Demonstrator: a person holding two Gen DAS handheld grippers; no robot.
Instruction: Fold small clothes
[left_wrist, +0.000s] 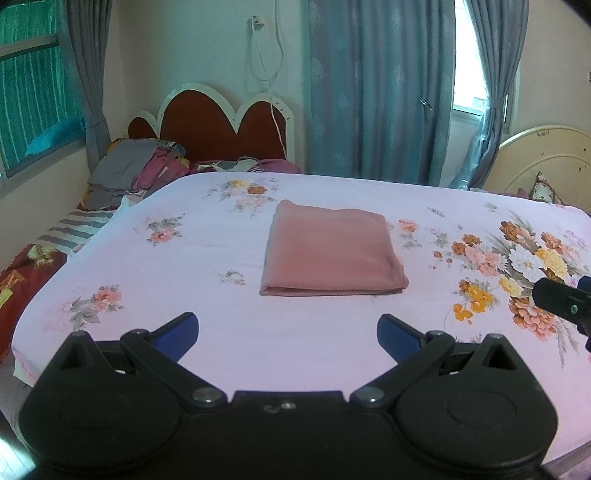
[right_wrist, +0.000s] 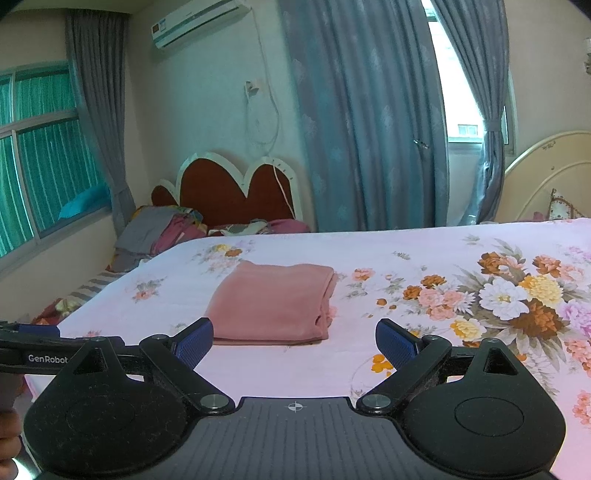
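A pink garment (left_wrist: 330, 251) lies folded into a neat rectangle on the flowered pink bedsheet (left_wrist: 207, 258). In the right wrist view the same folded garment (right_wrist: 273, 304) sits just beyond my fingers, with its layered edges on its right side. My left gripper (left_wrist: 287, 334) hovers over the near part of the bed, open, with nothing between its blue pads (left_wrist: 177, 332). My right gripper (right_wrist: 294, 341) is open too and holds nothing. Part of the right gripper shows at the right edge of the left wrist view, and the left gripper's body crosses the lower left of the right wrist view.
A pile of grey and maroon clothes (left_wrist: 136, 170) rests on a second bed by a red heart-shaped headboard (left_wrist: 221, 129). Blue curtains (left_wrist: 376, 92) hang behind. A cream headboard (left_wrist: 546, 158) stands at the right. A hand (right_wrist: 7, 443) shows at the lower left.
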